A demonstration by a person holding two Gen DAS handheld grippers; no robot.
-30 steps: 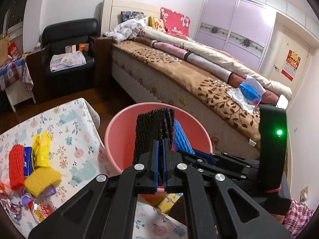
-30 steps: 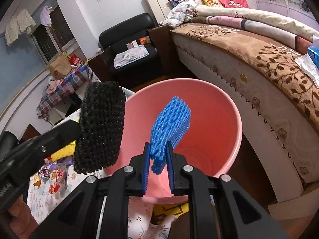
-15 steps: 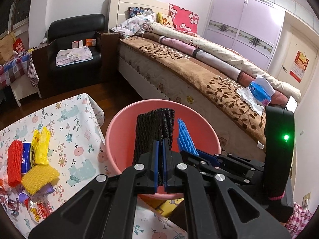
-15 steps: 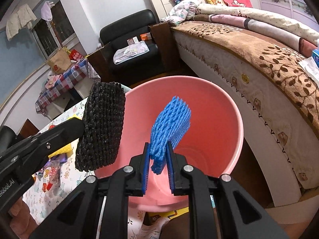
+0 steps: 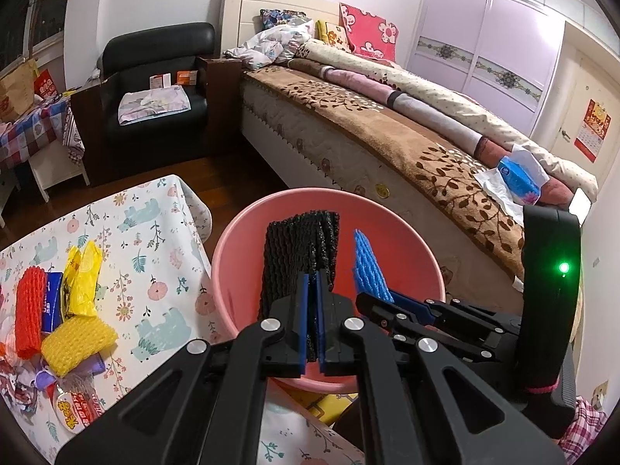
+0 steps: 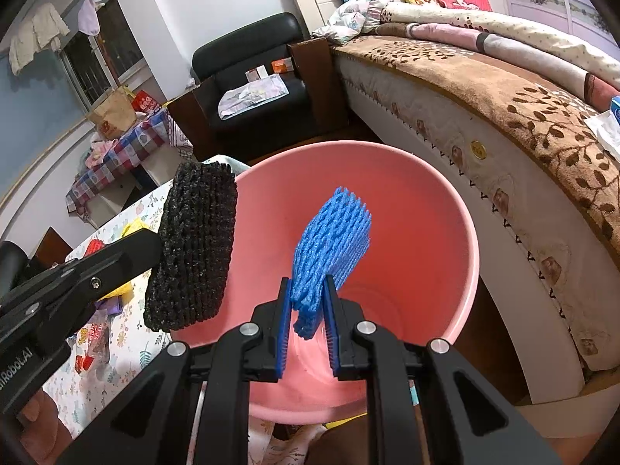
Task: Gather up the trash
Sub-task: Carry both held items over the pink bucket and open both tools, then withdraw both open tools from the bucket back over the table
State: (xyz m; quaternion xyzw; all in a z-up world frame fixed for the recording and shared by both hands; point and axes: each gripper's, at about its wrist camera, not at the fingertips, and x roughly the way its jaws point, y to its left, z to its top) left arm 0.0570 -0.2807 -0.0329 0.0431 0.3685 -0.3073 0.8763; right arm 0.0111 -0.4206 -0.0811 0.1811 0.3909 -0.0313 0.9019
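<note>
Two tools over the pink bucket [image 6: 461,232]: left [image 5: 312,306] clamps black foam net [image 5: 300,255], right [image 6: 306,310] blue foam net [image 6: 329,240].

Home bedroom, bed [image 5: 387,124], wardrobe [image 5: 480,42], armchair [image 5: 155,77]

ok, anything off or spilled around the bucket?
Nothing stands out. Black foam net and blue foam net are each gripped above the pink bucket; remaining trash sits on the table, nothing spilled.
</note>
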